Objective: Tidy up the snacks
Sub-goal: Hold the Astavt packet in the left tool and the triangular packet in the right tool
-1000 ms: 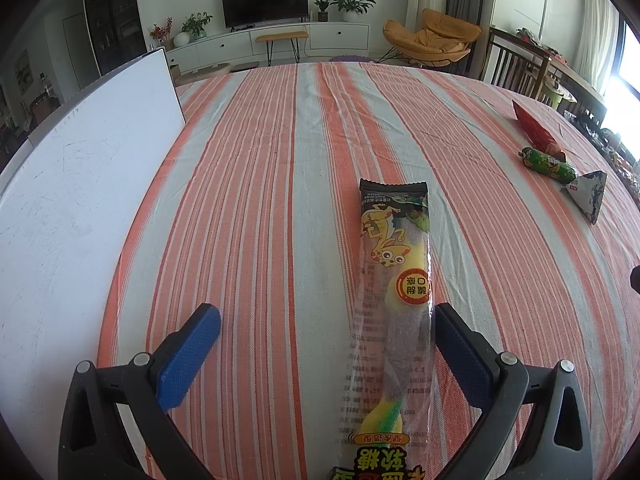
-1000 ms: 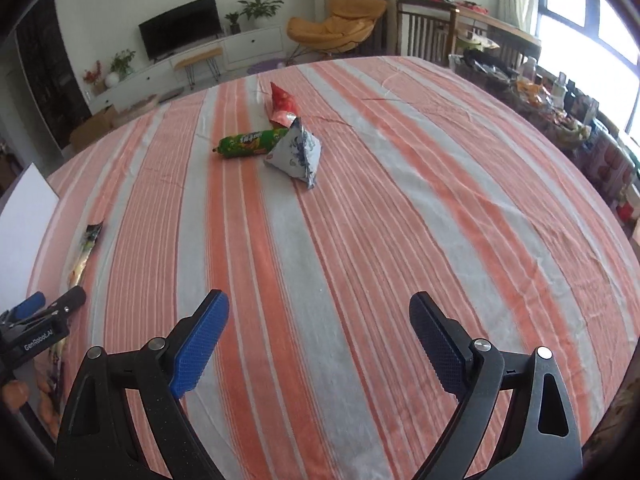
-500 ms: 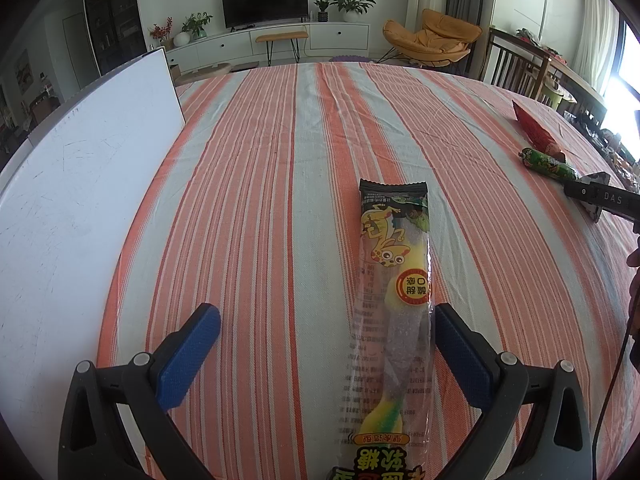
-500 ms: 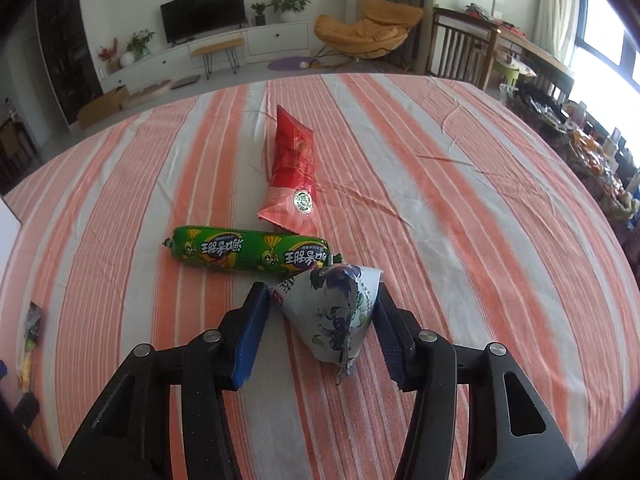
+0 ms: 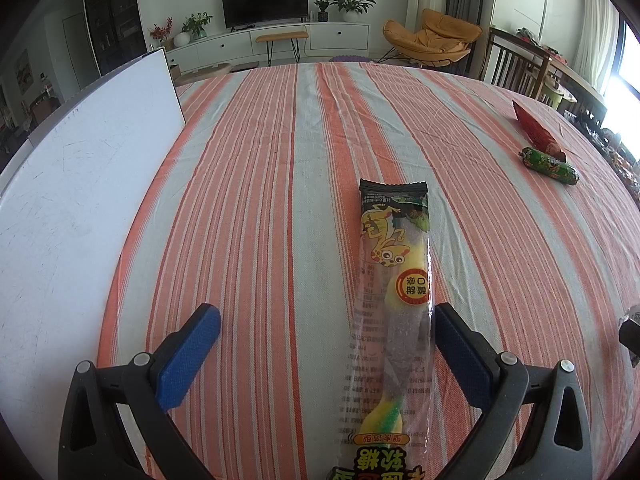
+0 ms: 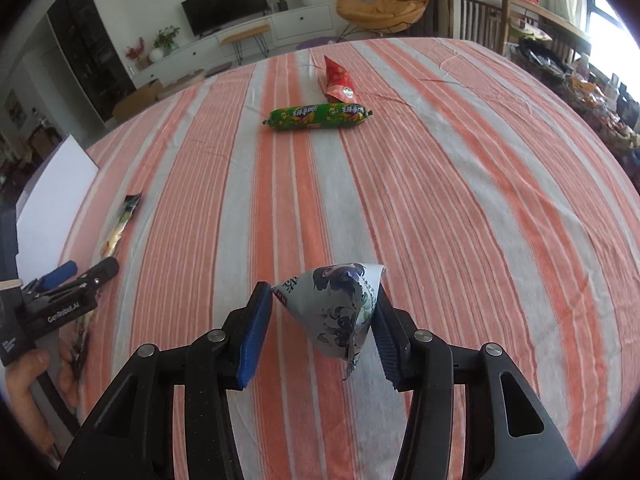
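1. Right wrist view: the right tongs, wide open a second ago, have closed on the triangular snack pouch and carried it off from beside the green sausage, toward the counter's near edge.
2. Left tongs stay wide open, empty, straddling the gummy candy packet.
3. Sorting has begun; the pouch needs a place.

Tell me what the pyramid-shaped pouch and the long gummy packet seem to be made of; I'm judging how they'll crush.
Pyramid-shaped pouch: thin printed plastic film, likely, slightly glossy; it creases and ends in a crimped, ragged seam.
Long gummy packet: clear glossy plastic film; the yellow candy shows through, with a flat sealed black end.
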`<state>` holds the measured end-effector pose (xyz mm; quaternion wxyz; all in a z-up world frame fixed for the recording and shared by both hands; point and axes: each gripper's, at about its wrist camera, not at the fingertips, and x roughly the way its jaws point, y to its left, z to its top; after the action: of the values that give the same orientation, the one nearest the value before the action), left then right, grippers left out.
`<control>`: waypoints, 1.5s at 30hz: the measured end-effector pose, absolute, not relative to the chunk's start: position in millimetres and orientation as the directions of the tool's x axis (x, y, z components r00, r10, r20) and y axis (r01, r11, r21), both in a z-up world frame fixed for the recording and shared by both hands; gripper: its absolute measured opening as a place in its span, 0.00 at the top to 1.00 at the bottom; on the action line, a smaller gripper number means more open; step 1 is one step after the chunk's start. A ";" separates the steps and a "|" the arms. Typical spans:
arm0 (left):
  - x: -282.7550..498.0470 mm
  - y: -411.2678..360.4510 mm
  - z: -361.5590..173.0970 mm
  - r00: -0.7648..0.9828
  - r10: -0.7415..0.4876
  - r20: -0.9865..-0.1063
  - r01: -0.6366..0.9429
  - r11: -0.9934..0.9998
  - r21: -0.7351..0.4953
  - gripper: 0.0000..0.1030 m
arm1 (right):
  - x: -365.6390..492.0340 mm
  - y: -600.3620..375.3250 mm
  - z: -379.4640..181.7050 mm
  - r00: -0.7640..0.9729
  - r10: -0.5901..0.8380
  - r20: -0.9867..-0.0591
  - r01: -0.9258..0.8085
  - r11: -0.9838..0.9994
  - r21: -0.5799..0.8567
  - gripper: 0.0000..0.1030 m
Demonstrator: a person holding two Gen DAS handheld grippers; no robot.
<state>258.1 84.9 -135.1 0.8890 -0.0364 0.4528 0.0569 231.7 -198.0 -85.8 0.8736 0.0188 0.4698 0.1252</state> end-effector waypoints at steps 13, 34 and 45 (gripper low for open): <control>258.0 84.8 -135.0 0.583 0.068 -0.809 -0.134 0.991 -0.014 0.00 | 167.0 -142.7 -102.7 0.613 0.152 -0.776 -0.171 0.984 0.058 0.43; 258.0 85.0 -134.8 0.583 0.067 -0.809 -0.133 0.991 -0.014 0.00 | 168.2 -133.6 -110.0 0.620 0.096 -0.779 -0.179 0.984 -0.021 0.17; 257.9 85.1 -135.0 0.583 0.067 -0.809 -0.134 0.991 -0.014 0.00 | 168.1 -133.4 -109.7 0.620 0.095 -0.779 -0.178 0.984 -0.021 0.17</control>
<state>257.9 85.1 -135.0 0.8890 -0.0366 0.4530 0.0564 168.1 -133.4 -109.7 0.8987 -0.0481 0.4293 0.0760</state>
